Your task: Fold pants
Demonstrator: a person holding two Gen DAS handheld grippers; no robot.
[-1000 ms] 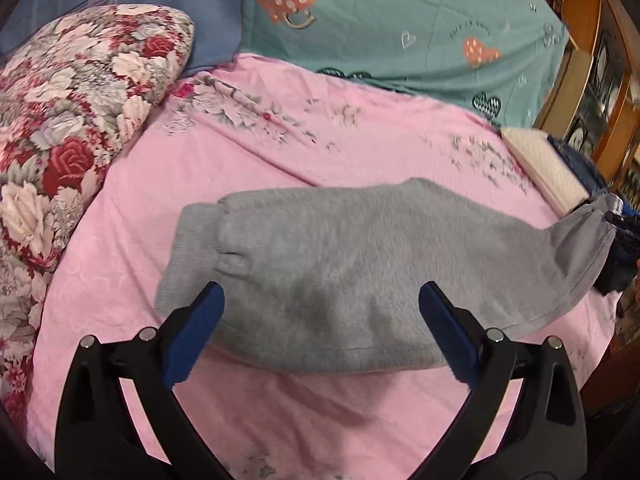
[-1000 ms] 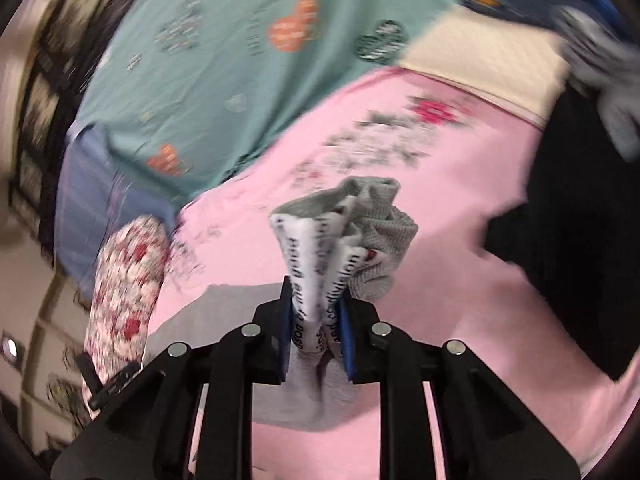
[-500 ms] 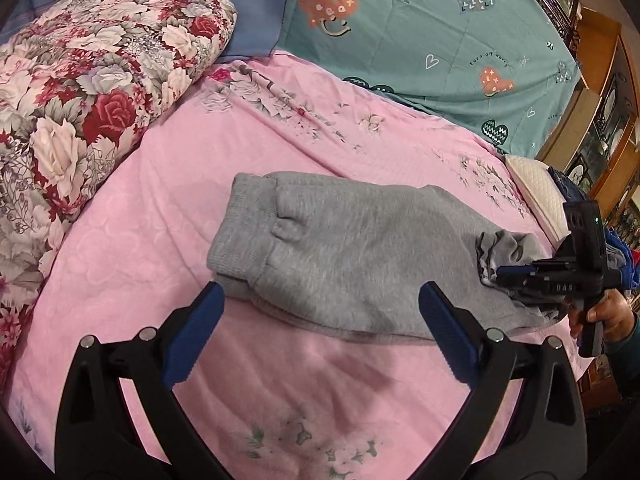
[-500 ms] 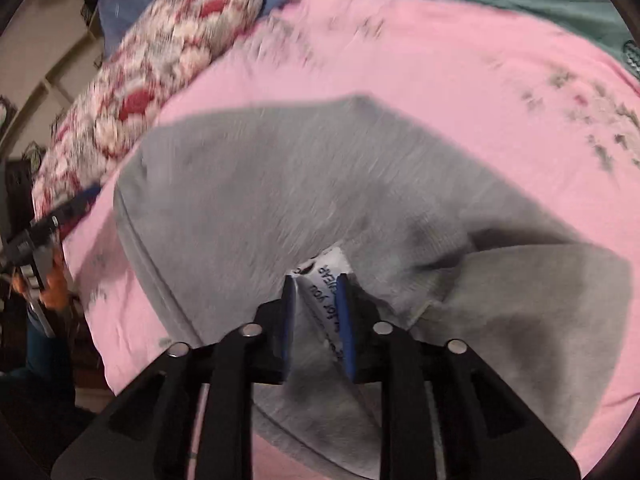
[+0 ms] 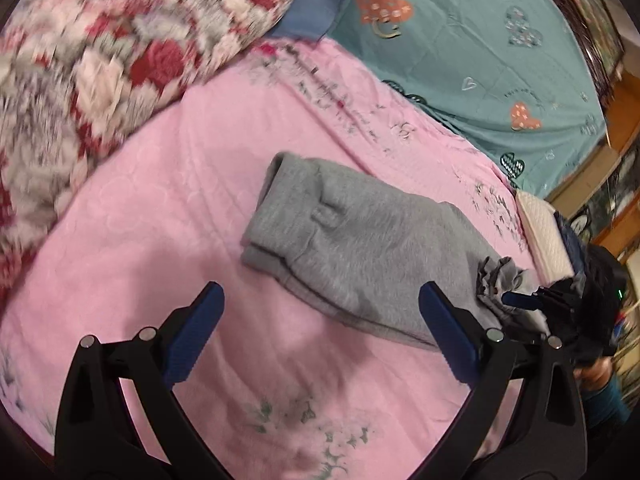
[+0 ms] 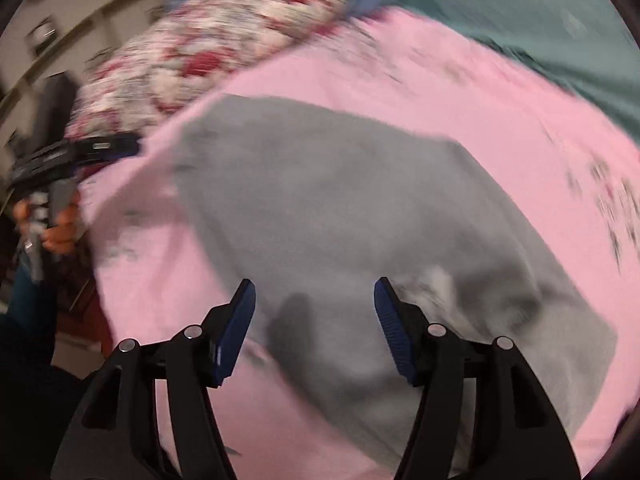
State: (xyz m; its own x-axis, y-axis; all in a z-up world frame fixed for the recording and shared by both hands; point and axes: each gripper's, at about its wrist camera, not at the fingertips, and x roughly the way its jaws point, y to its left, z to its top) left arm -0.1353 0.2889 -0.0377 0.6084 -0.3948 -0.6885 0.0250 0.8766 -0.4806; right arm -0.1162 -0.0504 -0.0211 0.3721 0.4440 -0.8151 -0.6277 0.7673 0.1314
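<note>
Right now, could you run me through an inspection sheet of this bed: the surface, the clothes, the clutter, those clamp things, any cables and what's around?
Surface: pink floral bedsheet, lightly creased.
Job's things: grey sweatpants, folded into a compact stack, cuffs at the far-left end, bunched waistband at the right end.
Clutter: floral pillow at the left, teal heart-print blanket and a blue cloth at the head, cream quilted pad and dark clothing at the right edge.
Grippers: left gripper open, above bare sheet; right gripper open, over the pants' waistband end, holding nothing.
Cables: nothing seen.
Surroundings: wooden shelving to the right; a hand holds the left gripper.
</note>
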